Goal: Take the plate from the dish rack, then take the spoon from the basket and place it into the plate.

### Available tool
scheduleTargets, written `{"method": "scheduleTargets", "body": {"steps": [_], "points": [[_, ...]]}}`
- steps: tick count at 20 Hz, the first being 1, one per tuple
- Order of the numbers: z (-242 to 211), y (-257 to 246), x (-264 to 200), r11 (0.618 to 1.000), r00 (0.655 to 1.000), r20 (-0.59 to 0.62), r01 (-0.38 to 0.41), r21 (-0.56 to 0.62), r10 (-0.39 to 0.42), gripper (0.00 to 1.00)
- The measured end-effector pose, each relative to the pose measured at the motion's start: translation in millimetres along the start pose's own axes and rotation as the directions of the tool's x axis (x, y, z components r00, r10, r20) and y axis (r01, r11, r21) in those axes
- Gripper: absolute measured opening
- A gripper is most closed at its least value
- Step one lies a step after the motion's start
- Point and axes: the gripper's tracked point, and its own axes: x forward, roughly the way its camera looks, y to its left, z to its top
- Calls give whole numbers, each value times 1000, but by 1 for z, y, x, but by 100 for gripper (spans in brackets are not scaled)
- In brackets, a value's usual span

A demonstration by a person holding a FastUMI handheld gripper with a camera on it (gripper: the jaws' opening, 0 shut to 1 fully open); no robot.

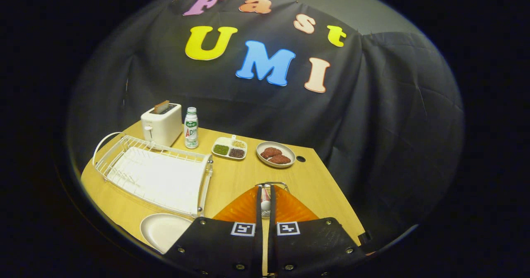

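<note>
A wooden table (244, 178) stands against the booth's black cloth wall. The largest thing on it is a white wire dish rack (155, 172), which lies along the table's left edge and holds no dishes. The hand-held gripper (265, 201) reaches in over the table's near edge, its two fingers drawn almost together with only a thin slit between them. In that slit sits the spoon (265, 204), a small pale rounded piece with a striped part above it, and both fingers appear to press on it. Just beyond the fingertips the wire rim of the basket (273, 184) shows, near the middle of the table. A white toaster (161, 124) with a slice of bread (161, 106) in its slot stands at the far left corner. The plate (163, 230), white and bare, lies at the near left corner, just in front of the dish rack and left of the fingers. Along the far edge are a dish of brown patties (275, 154), a divided tray of seeds (230, 148), and a small bottle (191, 128) beside the toaster.
</note>
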Motion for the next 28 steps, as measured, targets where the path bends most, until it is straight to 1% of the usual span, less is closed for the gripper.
{"method": "scheduleTargets", "body": {"steps": [3,5,9,13,18,24,28], "points": [[4,33,-27,995,995,29,-91,-38,92,5],[0,57,-46,985,986,35,-160,-63,163,5],[-19,98,-74,951,957,20,-284,-121,289,5],[-49,129,-83,917,929,-33,-370,-150,369,5],[-81,153,-75,894,903,-80,-429,-126,422,5],[-100,150,-66,898,904,-88,-427,-104,419,5],[-118,157,-62,891,895,-116,-442,-100,431,5]]}}
